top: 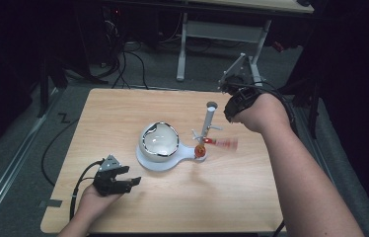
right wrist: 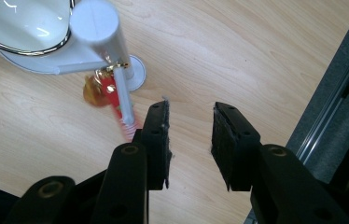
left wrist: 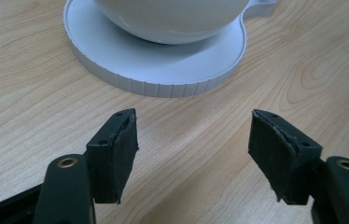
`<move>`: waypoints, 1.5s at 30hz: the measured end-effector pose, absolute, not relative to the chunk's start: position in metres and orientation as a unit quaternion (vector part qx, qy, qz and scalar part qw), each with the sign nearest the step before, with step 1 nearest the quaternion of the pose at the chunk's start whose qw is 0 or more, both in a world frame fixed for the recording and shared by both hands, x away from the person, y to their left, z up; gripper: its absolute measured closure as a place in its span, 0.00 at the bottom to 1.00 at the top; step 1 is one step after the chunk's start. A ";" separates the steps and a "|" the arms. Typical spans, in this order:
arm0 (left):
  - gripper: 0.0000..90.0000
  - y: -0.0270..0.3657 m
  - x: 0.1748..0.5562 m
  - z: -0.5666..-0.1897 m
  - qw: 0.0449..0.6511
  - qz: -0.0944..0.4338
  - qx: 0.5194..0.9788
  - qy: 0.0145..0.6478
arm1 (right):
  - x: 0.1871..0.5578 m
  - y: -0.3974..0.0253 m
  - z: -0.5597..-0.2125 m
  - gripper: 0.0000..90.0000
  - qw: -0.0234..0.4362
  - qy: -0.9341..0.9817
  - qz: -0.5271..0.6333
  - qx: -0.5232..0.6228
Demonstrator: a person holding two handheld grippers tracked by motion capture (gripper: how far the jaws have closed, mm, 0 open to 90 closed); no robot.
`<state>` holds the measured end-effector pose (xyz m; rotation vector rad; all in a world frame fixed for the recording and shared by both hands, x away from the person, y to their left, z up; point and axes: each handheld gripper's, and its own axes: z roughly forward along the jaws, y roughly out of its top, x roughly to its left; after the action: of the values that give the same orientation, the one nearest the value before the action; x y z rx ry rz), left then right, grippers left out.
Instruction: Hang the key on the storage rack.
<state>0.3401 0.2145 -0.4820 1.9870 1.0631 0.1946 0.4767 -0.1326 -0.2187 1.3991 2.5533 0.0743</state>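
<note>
Right claw (right wrist: pixel 189 140) hangs released above the white stand (right wrist: pixel 99 35); red tassel (right wrist: pixel 116 105) just beside it.

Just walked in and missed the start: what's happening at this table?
A person works two handheld grippers over a wooden table. The right gripper hovers open beside a white stand, where a red and gold hanging ornament looks blurred, as if swinging. The left gripper rests open near the round white base that holds a glossy white bowl. Neither holds anything.
</note>
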 end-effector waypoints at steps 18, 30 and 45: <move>0.37 0.214 0.339 -0.483 0.419 0.079 0.799 0.423 | 0.466 -0.163 -0.246 0.65 0.105 0.855 0.044 0.507; 0.37 0.213 0.340 -0.484 0.416 0.079 0.801 0.423 | 0.460 -0.183 -0.282 0.56 0.102 0.839 0.044 0.533; 0.37 0.212 0.340 -0.486 0.410 0.078 0.806 0.420 | 0.427 -0.212 -0.359 0.51 0.096 0.831 0.066 0.545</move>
<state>0.3400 0.2116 -0.4862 2.0286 1.0577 0.1956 0.4267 -0.2120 -0.3586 1.6131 2.4602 0.1959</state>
